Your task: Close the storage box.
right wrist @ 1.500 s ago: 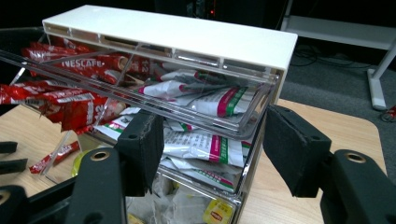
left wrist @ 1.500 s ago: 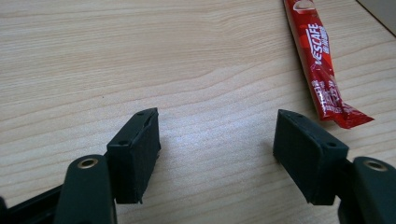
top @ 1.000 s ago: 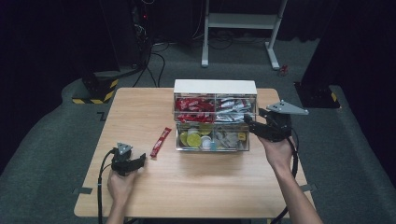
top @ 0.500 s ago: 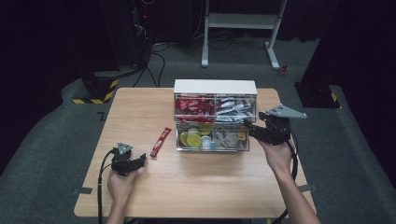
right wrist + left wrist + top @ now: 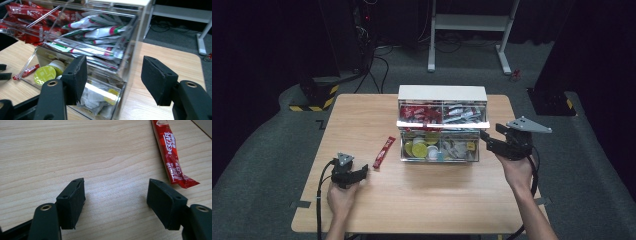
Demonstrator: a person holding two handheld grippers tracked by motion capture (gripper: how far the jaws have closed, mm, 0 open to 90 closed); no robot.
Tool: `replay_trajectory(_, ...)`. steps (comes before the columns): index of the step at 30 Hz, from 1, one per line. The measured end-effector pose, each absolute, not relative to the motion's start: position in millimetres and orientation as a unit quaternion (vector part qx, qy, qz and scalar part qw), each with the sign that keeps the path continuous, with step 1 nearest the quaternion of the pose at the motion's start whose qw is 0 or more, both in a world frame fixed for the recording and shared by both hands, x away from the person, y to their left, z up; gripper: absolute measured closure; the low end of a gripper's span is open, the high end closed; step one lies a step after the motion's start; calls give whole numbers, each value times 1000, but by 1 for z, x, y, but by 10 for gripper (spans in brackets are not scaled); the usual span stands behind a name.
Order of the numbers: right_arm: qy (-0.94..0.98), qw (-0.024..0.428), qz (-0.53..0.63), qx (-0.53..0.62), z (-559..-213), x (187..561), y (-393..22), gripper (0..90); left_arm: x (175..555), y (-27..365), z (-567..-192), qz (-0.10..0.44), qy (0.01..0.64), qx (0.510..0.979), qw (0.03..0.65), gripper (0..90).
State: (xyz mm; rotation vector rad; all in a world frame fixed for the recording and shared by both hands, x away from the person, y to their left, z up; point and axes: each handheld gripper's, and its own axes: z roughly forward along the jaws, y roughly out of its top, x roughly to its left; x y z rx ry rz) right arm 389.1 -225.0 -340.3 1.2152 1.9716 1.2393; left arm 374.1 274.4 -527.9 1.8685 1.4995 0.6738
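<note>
A clear acrylic organizer (image 5: 442,125) with a white top stands mid-table, its compartments holding red sachets, green-striped sachets (image 5: 100,32), round capsules (image 5: 419,148) and tea bags (image 5: 100,96). A red Nescafe stick (image 5: 384,152) (image 5: 170,155) lies on the wood to its left. My left gripper (image 5: 360,172) (image 5: 116,202) rests low on the table, open and empty, the stick just beyond its right jaw. My right gripper (image 5: 486,139) (image 5: 115,75) is open at the organizer's right front corner, which stands between its jaws.
The wooden table (image 5: 362,115) has bare room in front and at the left. Beyond it are a white desk frame (image 5: 472,25), cables and a yellow-black striped base (image 5: 312,97) on the grey floor. Cables trail from both grippers.
The right gripper has drifted slightly down and closer to the organizer's right front corner. The left gripper has stayed put.
</note>
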Motion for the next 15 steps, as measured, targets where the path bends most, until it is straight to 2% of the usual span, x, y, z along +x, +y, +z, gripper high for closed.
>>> replay_trajectory(15, 702, 263, 469, 467, -348, 379, -260, 409, 374, 274, -528, 256, 571, 711, 321, 313)
